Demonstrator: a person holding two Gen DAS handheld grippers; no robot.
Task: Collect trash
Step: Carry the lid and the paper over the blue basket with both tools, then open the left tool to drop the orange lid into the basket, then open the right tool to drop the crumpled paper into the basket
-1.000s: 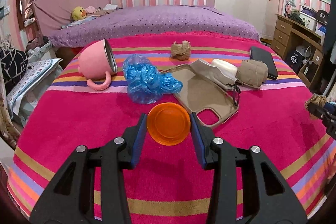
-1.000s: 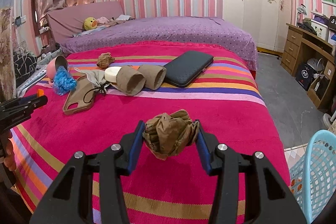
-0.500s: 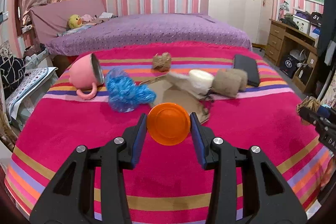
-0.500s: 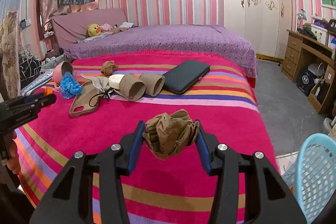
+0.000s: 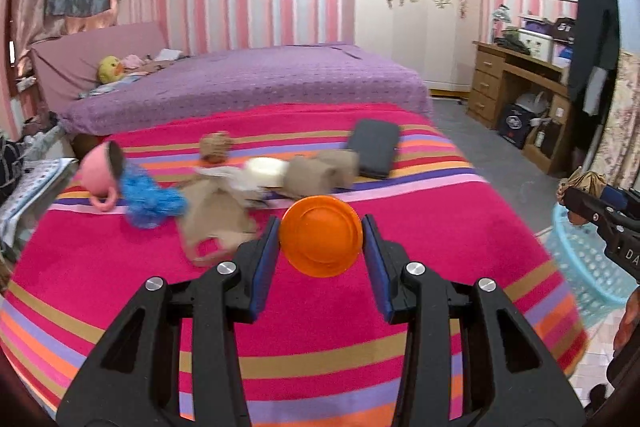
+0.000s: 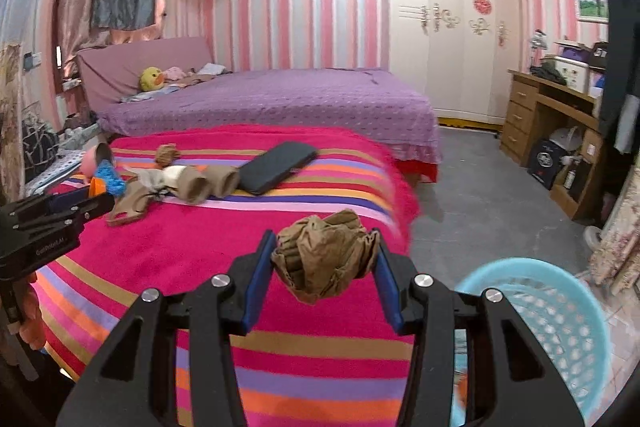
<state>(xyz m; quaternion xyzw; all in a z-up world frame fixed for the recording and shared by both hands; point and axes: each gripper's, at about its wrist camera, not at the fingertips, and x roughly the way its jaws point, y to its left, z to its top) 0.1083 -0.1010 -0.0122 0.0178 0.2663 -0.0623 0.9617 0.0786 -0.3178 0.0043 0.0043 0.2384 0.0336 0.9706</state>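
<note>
My left gripper [image 5: 320, 239] is shut on an orange plastic lid [image 5: 322, 235], held above the striped bedspread [image 5: 360, 327]. A crumpled brown paper ball [image 6: 326, 259] sits clamped in my right gripper [image 6: 326, 263], held over the bed's right edge. Low at the right, on the floor beside the bed, stands a light blue plastic basket [image 6: 560, 315]; in the left wrist view the basket [image 5: 580, 259] shows behind the right gripper [image 5: 580, 199]. On the bed lie a blue plastic wad [image 5: 150, 201] and another brown paper ball [image 5: 216, 145].
Also on the bedspread lie a pink mug [image 5: 100, 171] on its side, a tan phone case [image 5: 216, 219], cardboard rolls [image 6: 208, 183] and a black wallet [image 6: 280, 167]. A purple bed [image 6: 280, 99] stands behind, a wooden desk [image 6: 552, 123] at the right, grey floor between.
Both grippers have swung right and risen with their loads, away from the clutter. The blue basket now shows larger in the right wrist view and has entered the left wrist view.
</note>
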